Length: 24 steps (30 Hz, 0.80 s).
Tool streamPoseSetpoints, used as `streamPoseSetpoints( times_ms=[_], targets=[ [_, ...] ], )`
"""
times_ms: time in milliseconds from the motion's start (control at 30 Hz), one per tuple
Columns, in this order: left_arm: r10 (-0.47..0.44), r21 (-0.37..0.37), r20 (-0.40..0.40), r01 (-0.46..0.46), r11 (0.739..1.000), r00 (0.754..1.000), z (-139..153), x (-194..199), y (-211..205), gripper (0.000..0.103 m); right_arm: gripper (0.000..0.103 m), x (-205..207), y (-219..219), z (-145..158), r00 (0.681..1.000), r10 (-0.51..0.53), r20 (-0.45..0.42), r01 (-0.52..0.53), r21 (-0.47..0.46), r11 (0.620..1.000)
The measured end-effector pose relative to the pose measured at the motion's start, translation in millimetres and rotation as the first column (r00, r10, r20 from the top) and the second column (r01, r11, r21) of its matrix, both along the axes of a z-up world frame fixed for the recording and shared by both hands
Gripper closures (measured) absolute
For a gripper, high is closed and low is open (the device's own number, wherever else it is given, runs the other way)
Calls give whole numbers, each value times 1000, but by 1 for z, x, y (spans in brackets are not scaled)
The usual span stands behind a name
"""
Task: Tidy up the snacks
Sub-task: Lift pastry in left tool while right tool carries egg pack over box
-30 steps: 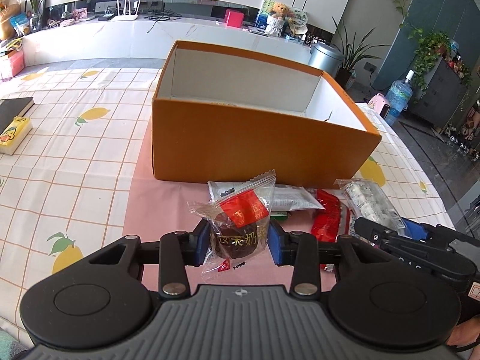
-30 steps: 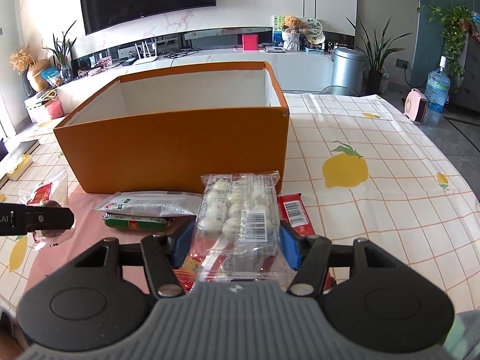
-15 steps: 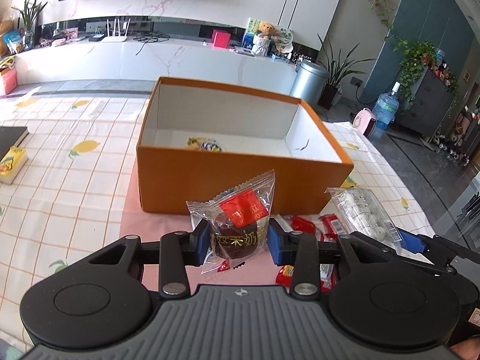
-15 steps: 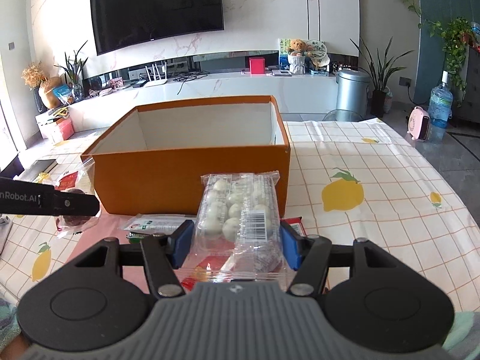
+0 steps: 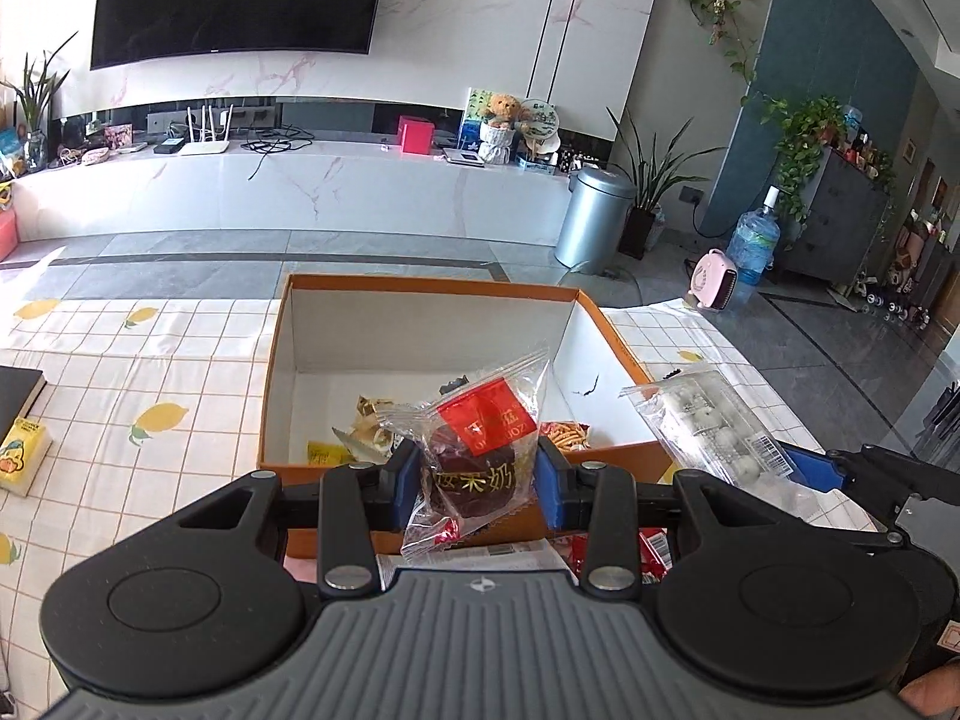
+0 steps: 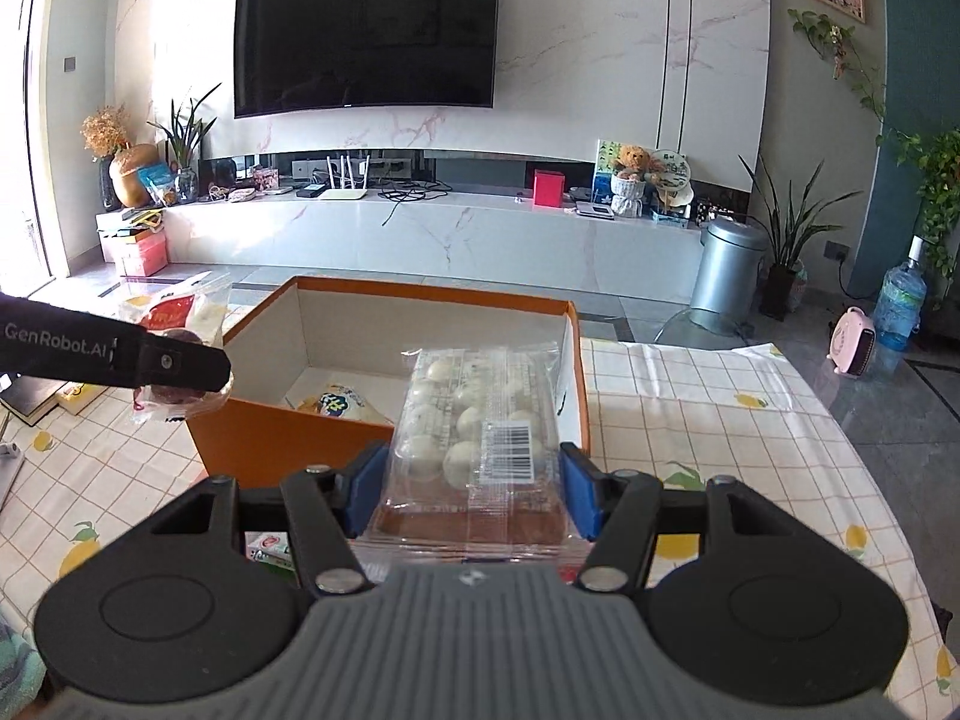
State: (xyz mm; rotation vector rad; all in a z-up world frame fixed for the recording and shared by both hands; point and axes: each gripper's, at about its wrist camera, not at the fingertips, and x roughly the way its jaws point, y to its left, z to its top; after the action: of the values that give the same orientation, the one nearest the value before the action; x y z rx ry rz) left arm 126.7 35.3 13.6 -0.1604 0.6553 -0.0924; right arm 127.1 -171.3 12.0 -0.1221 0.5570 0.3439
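My left gripper is shut on a clear packet with a dark cake and a red label, held above the near wall of the orange box. My right gripper is shut on a clear tray pack of white round sweets, also raised before the orange box. Each view shows the other gripper at its side with its packet: the sweets pack to the right, the cake packet to the left. Several snack packets lie on the box floor.
The box stands on a table under a white checked cloth with lemon prints. More snack packets lie on the cloth under the grippers. A dark book and a yellow carton sit at the left. The table edge runs along the right.
Both grippers have risen with their packets. The box's inside, hidden behind its near wall a second ago, now shows with snacks on its floor.
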Motion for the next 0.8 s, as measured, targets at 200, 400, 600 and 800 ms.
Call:
streamPoseSetpoints(
  times_ms=[200, 400, 600, 800],
  targets=[
    [-16, 20, -14, 16, 1000, 1000, 0, 21, 0, 59, 45, 30, 10, 6, 999, 38, -17, -39, -42, 998],
    [-27, 36, -42, 28, 999, 999, -6, 39, 3, 59, 45, 60, 23, 6, 997, 66, -37, -69, -92, 993],
    [-16, 61, -74, 21, 998, 997, -12, 59, 6, 59, 45, 90, 32, -1, 993, 80, -88, -90, -125, 988],
    [0, 81, -119, 10, 997, 993, -27, 77, 11, 59, 45, 123, 45, -14, 983, 85, -164, -109, -148, 983]
  ],
)
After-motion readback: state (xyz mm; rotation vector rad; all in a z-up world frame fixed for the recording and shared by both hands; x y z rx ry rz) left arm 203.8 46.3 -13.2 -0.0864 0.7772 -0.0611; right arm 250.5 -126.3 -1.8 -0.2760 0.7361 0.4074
